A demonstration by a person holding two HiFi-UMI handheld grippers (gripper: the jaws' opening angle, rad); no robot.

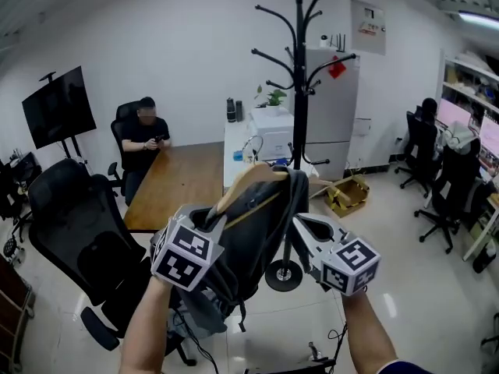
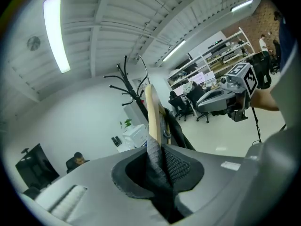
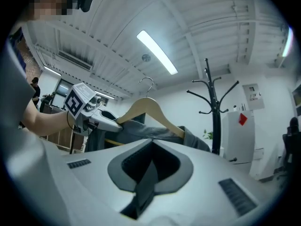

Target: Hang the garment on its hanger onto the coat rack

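Note:
A dark grey garment (image 1: 257,224) hangs on a wooden hanger (image 1: 245,181) that is held up in front of the black coat rack (image 1: 299,92). My left gripper (image 1: 212,220) is shut on the garment at the hanger's left shoulder. In the left gripper view the fabric (image 2: 157,159) is pinched between the jaws, with the hanger (image 2: 151,112) rising above them. My right gripper (image 1: 300,223) is at the garment's right edge, its jaws together with nothing seen between them. In the right gripper view the hanger (image 3: 146,108) and its metal hook (image 3: 146,81) are just beyond the right gripper (image 3: 150,161), left of the rack (image 3: 214,107).
The rack's round base (image 1: 284,275) stands on the floor just behind the garment. A black office chair (image 1: 74,224) is close on my left. A person (image 1: 146,135) sits at a wooden table (image 1: 179,181). A cardboard box (image 1: 347,193) and a fridge (image 1: 335,107) lie beyond the rack.

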